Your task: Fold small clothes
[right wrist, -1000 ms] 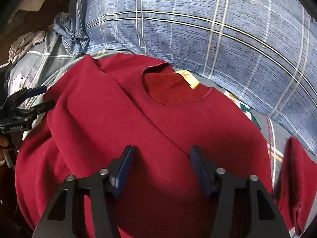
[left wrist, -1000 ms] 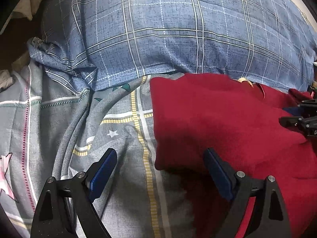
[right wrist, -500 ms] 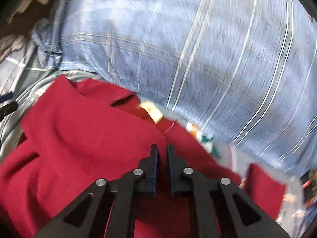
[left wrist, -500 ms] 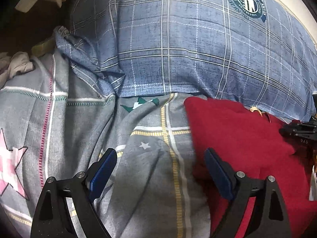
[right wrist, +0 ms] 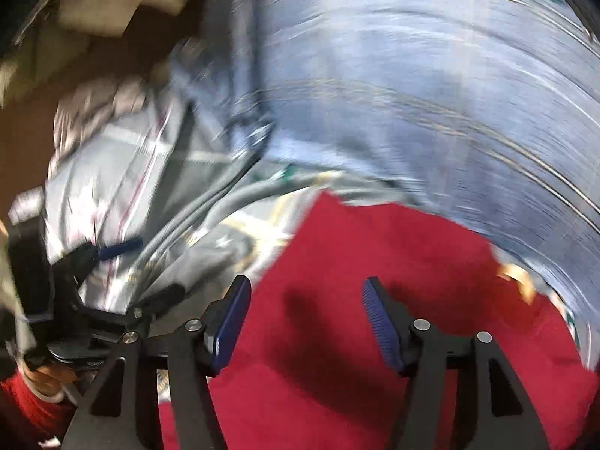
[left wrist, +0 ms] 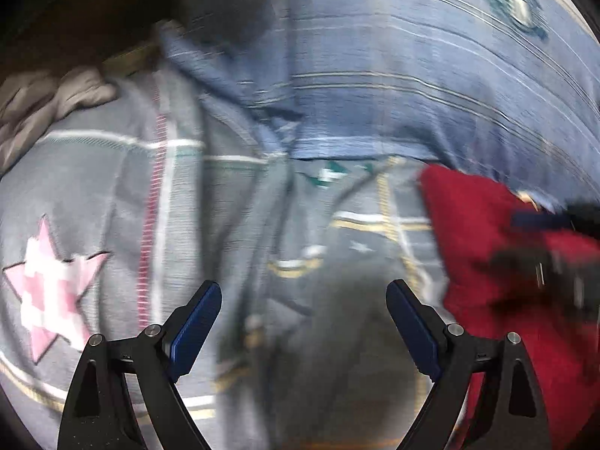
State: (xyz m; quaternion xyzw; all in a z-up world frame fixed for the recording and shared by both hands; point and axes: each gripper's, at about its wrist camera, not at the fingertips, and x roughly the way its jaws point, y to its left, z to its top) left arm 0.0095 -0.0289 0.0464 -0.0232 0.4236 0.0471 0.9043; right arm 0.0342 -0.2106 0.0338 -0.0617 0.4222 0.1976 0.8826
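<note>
A red sweater (right wrist: 375, 330) lies folded on the grey patterned bed sheet (left wrist: 225, 232), in front of a blue plaid pillow (left wrist: 393, 75). My right gripper (right wrist: 303, 318) is open just above the sweater, holding nothing. My left gripper (left wrist: 303, 322) is open and empty over the sheet, left of the sweater (left wrist: 498, 262). The right gripper shows blurred over the sweater at the right edge of the left wrist view (left wrist: 555, 247). The left gripper shows at the left of the right wrist view (right wrist: 93, 288). Both views are motion-blurred.
The pillow (right wrist: 412, 93) fills the far side. Crumpled pale cloth (left wrist: 48, 97) lies at the sheet's far left edge, beside a dark drop-off. A pink star print (left wrist: 48, 285) marks the sheet at left.
My right gripper was shut on the sweater half a second ago and is now open, having let go. My left gripper has moved left, away from the sweater.
</note>
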